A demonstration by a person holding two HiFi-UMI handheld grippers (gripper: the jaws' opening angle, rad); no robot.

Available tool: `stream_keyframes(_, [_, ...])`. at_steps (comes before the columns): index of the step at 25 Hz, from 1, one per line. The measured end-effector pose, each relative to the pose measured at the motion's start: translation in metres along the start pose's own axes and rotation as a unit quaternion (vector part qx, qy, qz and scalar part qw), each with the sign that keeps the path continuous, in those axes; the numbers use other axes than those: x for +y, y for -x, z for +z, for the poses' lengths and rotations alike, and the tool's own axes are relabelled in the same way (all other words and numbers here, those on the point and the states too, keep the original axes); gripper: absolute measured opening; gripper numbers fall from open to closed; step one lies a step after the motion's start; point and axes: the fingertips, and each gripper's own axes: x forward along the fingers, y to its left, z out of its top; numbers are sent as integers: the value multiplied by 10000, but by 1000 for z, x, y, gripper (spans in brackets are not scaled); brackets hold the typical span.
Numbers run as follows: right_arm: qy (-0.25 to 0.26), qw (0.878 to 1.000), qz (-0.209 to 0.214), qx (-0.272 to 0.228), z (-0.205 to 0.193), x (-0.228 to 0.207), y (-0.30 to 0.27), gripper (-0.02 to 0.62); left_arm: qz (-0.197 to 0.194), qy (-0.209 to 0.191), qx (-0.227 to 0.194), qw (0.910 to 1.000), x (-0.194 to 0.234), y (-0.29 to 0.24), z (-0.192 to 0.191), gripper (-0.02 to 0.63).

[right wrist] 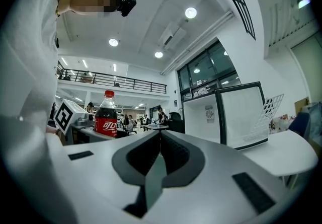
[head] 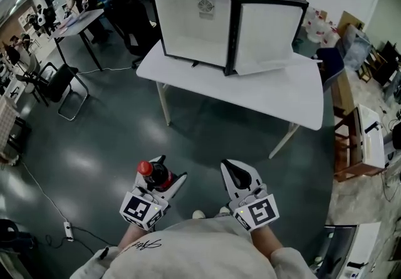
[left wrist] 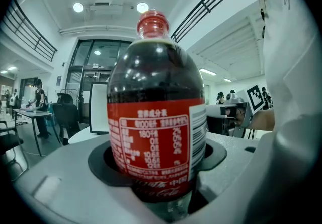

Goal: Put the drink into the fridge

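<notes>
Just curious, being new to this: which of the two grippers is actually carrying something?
The left gripper: its jaws are clamped on a red-capped cola bottle. The right gripper is shut and empty.

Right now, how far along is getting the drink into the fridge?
Done: cola bottle clamped in the left hand-held gripper; fridge open on the table. In hand: the carry, floor between. Left: approach and set it inside. Right hand-held gripper shut, empty.
</notes>
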Motion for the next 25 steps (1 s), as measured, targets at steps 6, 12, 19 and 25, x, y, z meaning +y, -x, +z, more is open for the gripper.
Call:
stream_keyframes(6, [-29,9999,-145,16,-6,16,1,12,-108,-10,-5,9999,5,14,-3,318])
stream_keyframes(12, [-38,9997,-213,88,-11,26,2,12,-166,50,-15,9998,8,23,-8,318])
stream_keyframes(19, [-102,9995,-270,97,-13,16,0,12,-148,114,-60,9998,15,15,-8,318])
stream_keyframes(25, [-111,9999,-109,62,-12,3,-20,12,-28,113,-93,9999,28,0,-2,318])
